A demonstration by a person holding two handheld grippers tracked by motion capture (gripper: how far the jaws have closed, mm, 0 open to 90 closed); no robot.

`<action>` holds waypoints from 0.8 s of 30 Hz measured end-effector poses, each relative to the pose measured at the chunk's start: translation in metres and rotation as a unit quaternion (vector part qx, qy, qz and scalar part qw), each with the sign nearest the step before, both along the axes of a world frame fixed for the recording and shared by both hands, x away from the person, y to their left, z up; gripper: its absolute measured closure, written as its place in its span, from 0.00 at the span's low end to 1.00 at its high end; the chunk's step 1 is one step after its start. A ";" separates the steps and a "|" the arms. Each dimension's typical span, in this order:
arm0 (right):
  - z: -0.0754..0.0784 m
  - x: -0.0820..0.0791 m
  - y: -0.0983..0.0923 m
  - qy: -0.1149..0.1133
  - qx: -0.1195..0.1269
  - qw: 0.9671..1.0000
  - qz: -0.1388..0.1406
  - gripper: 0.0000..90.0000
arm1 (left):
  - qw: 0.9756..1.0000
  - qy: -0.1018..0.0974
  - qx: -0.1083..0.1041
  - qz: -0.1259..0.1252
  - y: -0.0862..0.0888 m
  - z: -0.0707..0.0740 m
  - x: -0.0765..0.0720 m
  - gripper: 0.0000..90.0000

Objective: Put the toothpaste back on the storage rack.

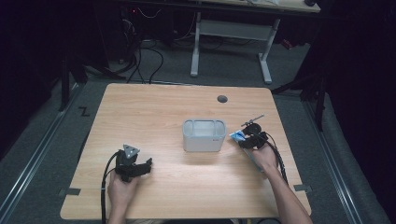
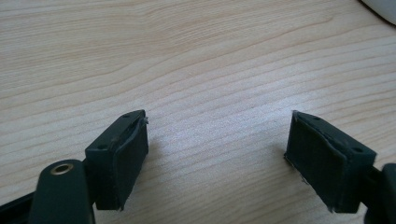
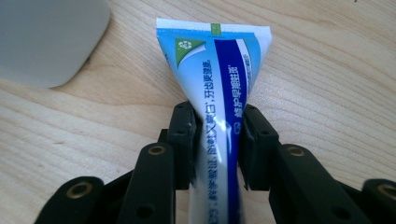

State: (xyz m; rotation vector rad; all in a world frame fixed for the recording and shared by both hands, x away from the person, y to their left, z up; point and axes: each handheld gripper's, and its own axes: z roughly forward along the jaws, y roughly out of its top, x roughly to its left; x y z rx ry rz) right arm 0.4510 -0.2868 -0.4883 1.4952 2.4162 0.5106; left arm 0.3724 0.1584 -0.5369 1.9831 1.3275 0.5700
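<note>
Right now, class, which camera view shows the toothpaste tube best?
The right gripper view: the toothpaste tube is large, pinched between the right gripper. The high view shows a small blue-white end.

Bright overhead light on the table (image 1: 187, 186), dark surroundings, soft shadows, glare on the tube (image 3: 224, 130), close parts blurred.

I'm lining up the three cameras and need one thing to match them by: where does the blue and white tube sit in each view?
High view: the tube lies right of centre, just right of the grey container, in the right gripper.
Left gripper view: bare wooden table between open jaws, no tube.
Right gripper view: the tube runs up the middle, pinched between the jaws.
Shared landmark: the grey container, top left in the right gripper view.
</note>
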 end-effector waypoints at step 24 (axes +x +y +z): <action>0.030 -0.016 -0.014 -0.032 0.044 0.998 0.013 0.81 | 1.000 0.000 0.000 0.000 0.000 0.000 0.000 0.23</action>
